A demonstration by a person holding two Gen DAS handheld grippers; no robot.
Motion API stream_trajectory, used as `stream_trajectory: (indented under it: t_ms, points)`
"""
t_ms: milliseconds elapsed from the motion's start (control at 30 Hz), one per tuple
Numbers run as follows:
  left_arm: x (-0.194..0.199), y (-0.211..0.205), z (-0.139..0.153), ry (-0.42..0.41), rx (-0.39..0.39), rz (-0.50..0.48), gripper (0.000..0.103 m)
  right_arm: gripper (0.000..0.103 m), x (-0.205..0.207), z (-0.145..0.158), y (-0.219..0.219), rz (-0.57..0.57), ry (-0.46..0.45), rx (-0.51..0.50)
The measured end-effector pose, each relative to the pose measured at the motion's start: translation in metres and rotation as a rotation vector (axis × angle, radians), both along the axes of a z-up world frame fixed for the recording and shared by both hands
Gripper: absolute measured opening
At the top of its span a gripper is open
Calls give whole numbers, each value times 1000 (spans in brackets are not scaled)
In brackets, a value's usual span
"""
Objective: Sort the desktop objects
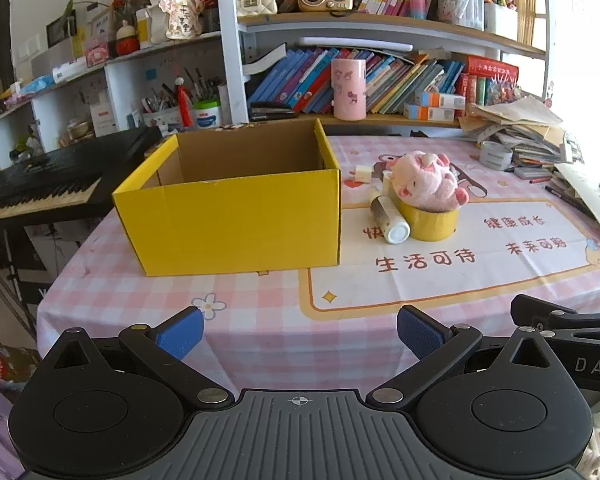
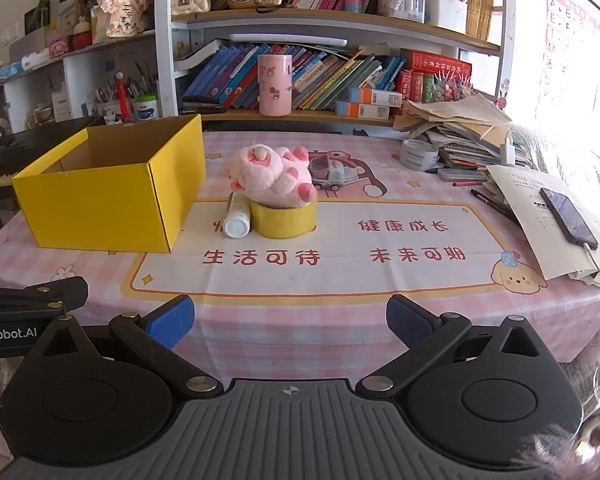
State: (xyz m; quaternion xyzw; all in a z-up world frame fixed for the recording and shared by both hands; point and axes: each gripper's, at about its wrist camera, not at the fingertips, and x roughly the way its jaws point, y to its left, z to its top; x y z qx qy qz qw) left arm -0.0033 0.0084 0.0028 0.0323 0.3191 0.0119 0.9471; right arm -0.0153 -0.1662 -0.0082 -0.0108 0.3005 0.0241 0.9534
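An open yellow cardboard box (image 1: 236,216) (image 2: 108,204) stands on the pink checked tablecloth, and what I see of its inside is bare. To its right a pink plush toy (image 1: 426,180) (image 2: 274,178) lies on a yellow tape roll (image 1: 434,220) (image 2: 286,220). A white bottle (image 1: 390,220) (image 2: 238,216) lies against the roll. Behind the plush sits a small grey toy car (image 2: 332,172). A small cream item (image 1: 363,173) rests behind the bottle. My left gripper (image 1: 300,334) and right gripper (image 2: 290,322) hover open over the table's near edge, nothing between the blue pads.
A grey tape roll (image 2: 418,154) (image 1: 496,155), pens and a stack of papers (image 2: 460,128) crowd the right side. A phone (image 2: 568,218) lies on a sheet. A pink cylinder (image 2: 275,84) stands on the shelf behind. A black keyboard (image 1: 40,184) sits left of the table.
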Motion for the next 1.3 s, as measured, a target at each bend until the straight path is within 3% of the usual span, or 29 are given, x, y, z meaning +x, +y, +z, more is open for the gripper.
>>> stream_trajectory:
  t_ms: [333,700,833,1300]
  points:
    - [0,1,0,0,7,10,103,103,-1,1,7,46,-6,-27]
    - [-1,1,3,-26,33,0,103,103,-1,0,-1,28,13,50]
    - [0,2,4,-30,42,4,103,103,0,1,-3,-15,12,37]
    - [5,9,3,-18,56,7,103,103,6,0,2,0,13,24]
